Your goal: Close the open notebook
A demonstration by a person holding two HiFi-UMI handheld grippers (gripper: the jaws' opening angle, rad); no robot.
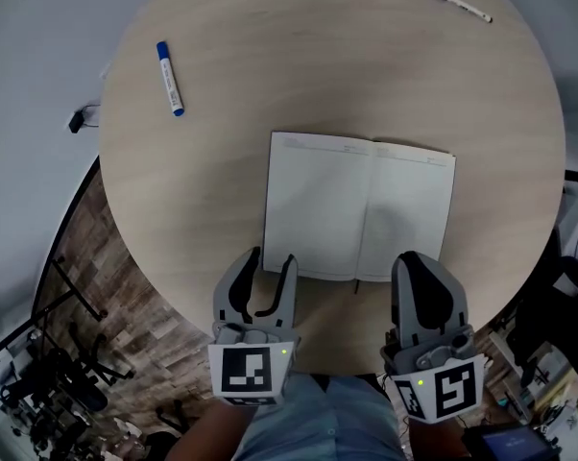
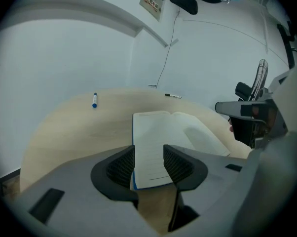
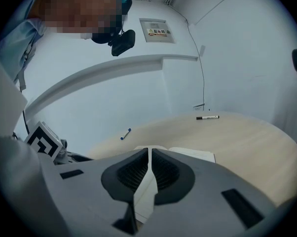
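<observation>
Lying clear of the notebook (image 1: 358, 207) are a blue marker (image 1: 169, 78) and black-capped pen (image 1: 459, 5); left gripper (image 1: 270, 257) released, right gripper (image 1: 416, 262) clenched.

The left tongs (image 1: 271, 257) point forward and down with jaws apart. The right tongs (image 1: 421, 260) hang alongside, jaws seemingly together, perhaps a hairline slit between them.

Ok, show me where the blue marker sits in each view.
Head view: blue marker upper left, left of the open notebook.
Left gripper view: left of centre, beyond the notebook.
Right gripper view: left of centre, beyond the notebook.
Shared landmark: the open notebook.
</observation>
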